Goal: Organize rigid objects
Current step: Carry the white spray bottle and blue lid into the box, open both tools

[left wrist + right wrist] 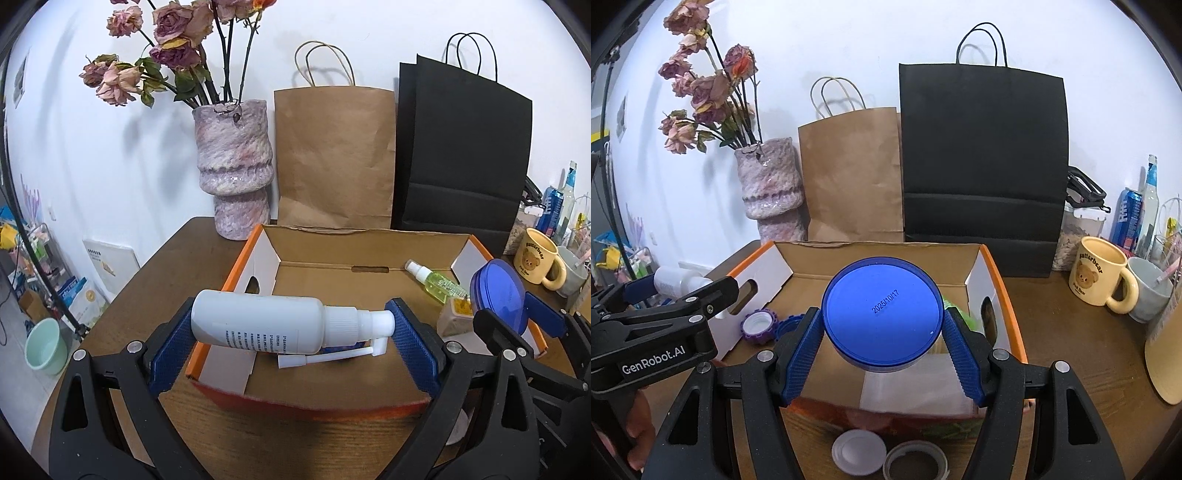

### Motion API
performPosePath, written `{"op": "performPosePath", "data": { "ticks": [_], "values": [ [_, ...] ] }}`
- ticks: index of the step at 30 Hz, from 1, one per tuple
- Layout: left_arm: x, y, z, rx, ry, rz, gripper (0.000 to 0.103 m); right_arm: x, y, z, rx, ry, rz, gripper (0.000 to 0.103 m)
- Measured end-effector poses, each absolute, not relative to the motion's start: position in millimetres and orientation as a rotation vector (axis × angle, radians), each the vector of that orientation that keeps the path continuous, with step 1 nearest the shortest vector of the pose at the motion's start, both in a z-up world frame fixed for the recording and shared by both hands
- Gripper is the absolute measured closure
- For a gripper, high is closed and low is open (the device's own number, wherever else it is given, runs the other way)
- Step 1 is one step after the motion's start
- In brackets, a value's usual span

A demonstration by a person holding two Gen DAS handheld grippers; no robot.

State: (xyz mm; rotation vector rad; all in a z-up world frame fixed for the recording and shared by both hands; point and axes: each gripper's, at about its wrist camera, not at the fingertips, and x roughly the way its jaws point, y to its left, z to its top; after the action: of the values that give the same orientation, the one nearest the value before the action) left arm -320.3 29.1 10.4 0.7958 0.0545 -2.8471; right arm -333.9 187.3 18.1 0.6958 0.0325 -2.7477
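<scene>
White cap (858, 456) only in right view; left fingers (168, 350) clamp spray bottle (258, 321), right fingers (803, 354) clamp blue-lidded jar (881, 314).

- White spray bottle (258, 321): lying horizontal, nozzle to the right, above the near left of the cardboard box (332, 243)
- Blue-lidded jar (881, 314): lid facing the camera, above the box's right side
- Green spray bottle (436, 282): lying inside the box, far right corner

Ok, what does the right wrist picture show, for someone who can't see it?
The right gripper holds a round blue-lidded jar above an open cardboard box. Two paper bags and a vase of dried roses stand behind; a yellow bear mug sits right.
</scene>
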Motion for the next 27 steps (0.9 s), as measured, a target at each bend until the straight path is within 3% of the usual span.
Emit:
{"op": "performPosePath", "data": {
  "ticks": [19, 23, 25, 26, 27],
  "values": [
    [-361, 29, 1, 0.827, 0.014, -2.856, 0.006, -368, 183, 11, 0.74, 0.116, -2.74, 0.032],
    [-363, 26, 1, 0.825, 0.036, -2.86, 0.0, -372, 183, 6, 0.78, 0.128, -2.733, 0.031],
    [-363, 24, 2, 0.826, 0.052, -2.862, 0.0, -372, 183, 4, 0.787, 0.146, -2.738, 0.023],
    [-362, 23, 2, 0.827, 0.058, -2.859, 0.0, -371, 183, 4, 0.782, 0.149, -2.743, 0.012],
    [-362, 21, 2, 0.828, 0.064, -2.857, 0.0, -369, 184, 5, 0.772, 0.151, -2.748, 0.01]
  ]
}}
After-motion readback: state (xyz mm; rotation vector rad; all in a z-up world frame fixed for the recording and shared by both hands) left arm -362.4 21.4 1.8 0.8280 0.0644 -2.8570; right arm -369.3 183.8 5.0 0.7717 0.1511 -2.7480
